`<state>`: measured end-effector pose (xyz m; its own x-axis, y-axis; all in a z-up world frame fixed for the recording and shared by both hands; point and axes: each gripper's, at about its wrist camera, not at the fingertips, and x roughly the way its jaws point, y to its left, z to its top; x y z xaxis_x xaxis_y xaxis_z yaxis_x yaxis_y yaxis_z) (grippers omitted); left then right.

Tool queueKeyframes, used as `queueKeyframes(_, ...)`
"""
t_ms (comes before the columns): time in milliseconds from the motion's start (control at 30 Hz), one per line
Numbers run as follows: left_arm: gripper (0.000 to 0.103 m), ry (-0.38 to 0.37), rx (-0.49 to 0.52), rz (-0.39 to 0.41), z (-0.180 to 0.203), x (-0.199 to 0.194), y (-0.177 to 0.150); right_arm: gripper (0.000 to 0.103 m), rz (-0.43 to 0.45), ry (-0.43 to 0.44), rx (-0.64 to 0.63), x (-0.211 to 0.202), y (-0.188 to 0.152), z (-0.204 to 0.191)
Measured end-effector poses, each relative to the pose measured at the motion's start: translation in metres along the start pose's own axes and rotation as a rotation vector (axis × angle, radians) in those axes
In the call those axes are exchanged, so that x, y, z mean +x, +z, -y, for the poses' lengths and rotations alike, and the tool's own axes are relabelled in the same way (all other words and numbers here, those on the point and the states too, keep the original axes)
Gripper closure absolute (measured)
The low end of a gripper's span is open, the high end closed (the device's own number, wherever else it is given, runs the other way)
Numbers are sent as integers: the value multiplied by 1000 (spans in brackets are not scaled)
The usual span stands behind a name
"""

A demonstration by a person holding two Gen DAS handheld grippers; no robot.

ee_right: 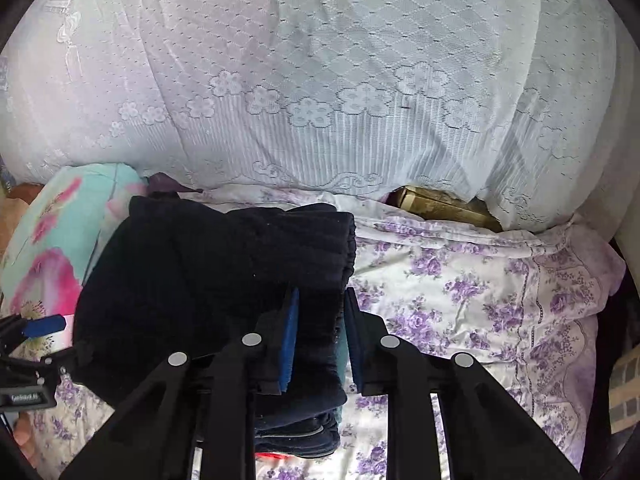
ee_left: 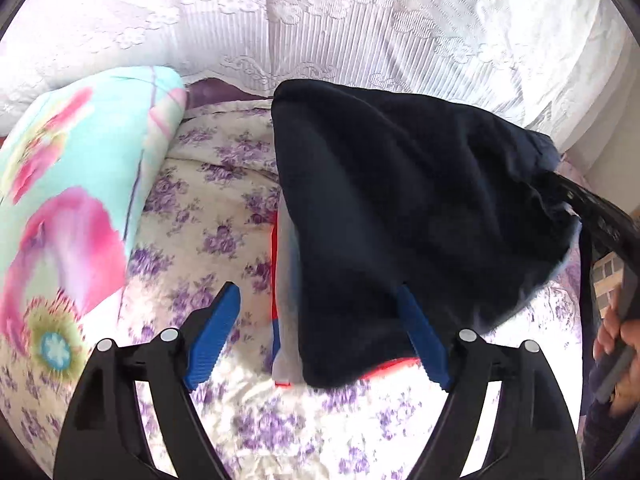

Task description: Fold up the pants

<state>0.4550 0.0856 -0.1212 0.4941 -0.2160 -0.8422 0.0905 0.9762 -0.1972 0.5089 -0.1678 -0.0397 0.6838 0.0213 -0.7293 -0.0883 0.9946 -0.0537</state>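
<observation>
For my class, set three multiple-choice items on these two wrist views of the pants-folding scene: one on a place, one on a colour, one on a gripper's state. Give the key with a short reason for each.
1. Where does the floral pillow lie in relation to the dark pants in the left wrist view?
A. To the left of them
B. On top of them
C. To the right of them

2. What colour are the flowers printed on the bedsheet?
A. Orange
B. Purple
C. Green

3. How does the right gripper stand?
A. Wide open, nothing between its fingers
B. Out of view
C. Closed on the edge of the pants

Key:
1 A, the turquoise and pink pillow fills the left side of the picture, beside the pants.
2 B, purple sprays cover the pale sheet.
3 C, in the right wrist view its blue pads pinch the dark fabric, while the left gripper stands open.
</observation>
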Motion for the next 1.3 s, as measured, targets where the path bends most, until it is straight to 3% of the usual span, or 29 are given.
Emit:
queueKeyframes(133,25,-42,-37,48,3,-45,-21,78,43,78,14,-43,-1,-1)
queueKeyframes(167,21,-42,-39,64,5,-59,-27,63,69,95,13,-58,-3,0)
queueKeyframes(200,12,-38,-40,74,9,-74,-33,35,94,105,7,-76,-6,1)
queueKeyframes(267,10,-15,-20,102,21,-110,-52,7,134,108,-17,-115,-18,0)
queueKeyframes(300,7,3,1,121,29,-128,-64,4,134,118,-38,-132,-28,-1)
queueKeyframes(500,5,102,48,184,73,-200,-146,4,-31,155,-10,-183,-143,-18)
queueKeyframes(667,5,103,56,146,104,-230,-204,4,-82,123,29,-220,-231,-36)
queueKeyframes(733,5,104,89,146,117,-240,-216,4,-78,124,19,-234,-245,-42)
queueKeyframes(900,5,127,82,194,135,-268,-231,4,-29,21,7,-264,-253,-35)
queueKeyframes(1133,5,125,46,194,144,-279,-240,4,-24,39,14,-281,-265,-27)
queueKeyframes(1300,5,173,56,184,149,-276,-240,4,-11,41,-1,-285,-263,-27)
